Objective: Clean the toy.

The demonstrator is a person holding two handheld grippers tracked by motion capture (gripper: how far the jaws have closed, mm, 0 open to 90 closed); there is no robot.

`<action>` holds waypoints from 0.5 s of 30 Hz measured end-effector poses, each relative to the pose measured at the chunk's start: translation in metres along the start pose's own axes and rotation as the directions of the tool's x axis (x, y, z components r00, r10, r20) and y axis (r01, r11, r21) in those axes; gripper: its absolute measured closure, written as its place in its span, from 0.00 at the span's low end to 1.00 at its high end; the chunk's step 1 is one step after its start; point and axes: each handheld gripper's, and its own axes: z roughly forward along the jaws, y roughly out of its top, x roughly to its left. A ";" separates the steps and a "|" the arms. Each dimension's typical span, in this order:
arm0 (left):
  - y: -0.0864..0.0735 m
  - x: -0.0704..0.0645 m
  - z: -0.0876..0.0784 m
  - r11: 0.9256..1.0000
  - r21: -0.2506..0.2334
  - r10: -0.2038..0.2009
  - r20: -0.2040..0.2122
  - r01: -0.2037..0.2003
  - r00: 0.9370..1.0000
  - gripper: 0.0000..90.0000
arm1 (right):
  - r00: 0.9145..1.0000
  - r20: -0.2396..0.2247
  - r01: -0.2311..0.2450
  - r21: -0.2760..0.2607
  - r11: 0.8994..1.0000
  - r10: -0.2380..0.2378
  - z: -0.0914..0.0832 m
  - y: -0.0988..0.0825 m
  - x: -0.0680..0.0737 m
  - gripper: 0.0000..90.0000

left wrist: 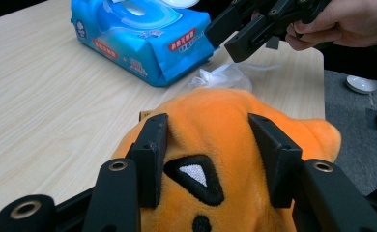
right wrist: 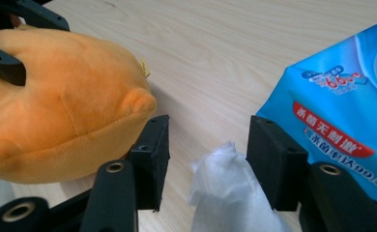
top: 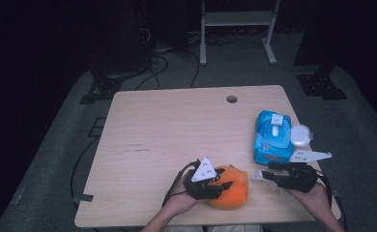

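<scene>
Light wooden table [top: 177, 130], round hole near far edge, carried an orange plush toy [top: 232, 189], a blue wet-wipe pack [top: 272, 137] and a crumpled white wipe [top: 259, 176].

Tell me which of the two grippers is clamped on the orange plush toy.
The left gripper: its fingers press the orange plush toy. The right gripper stands around a white wipe.

The high view looks forward and down on the table [top: 177, 125] from afar; both gripper views sit close, sharing the orange plush toy [left wrist: 215, 121].
</scene>
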 end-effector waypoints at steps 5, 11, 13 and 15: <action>0.001 0.005 -0.003 1.000 -0.011 -0.024 0.002 0.024 1.000 0.60 | 0.999 -0.020 -0.031 -0.033 0.999 0.030 0.000 0.004 0.004 0.51; 0.002 0.009 -0.009 1.000 -0.020 -0.024 -0.009 0.024 1.000 0.63 | 1.000 -0.019 -0.012 -0.048 0.999 0.011 0.005 0.008 0.011 0.49; 0.003 0.012 -0.010 1.000 -0.017 -0.024 -0.013 0.024 1.000 0.64 | 1.000 -0.028 -0.010 -0.059 0.998 0.008 0.004 0.010 0.014 0.49; 0.003 0.017 -0.010 0.999 -0.018 -0.040 -0.022 0.039 0.999 0.64 | 1.000 -0.030 -0.008 -0.068 0.998 0.006 0.003 0.011 0.017 0.49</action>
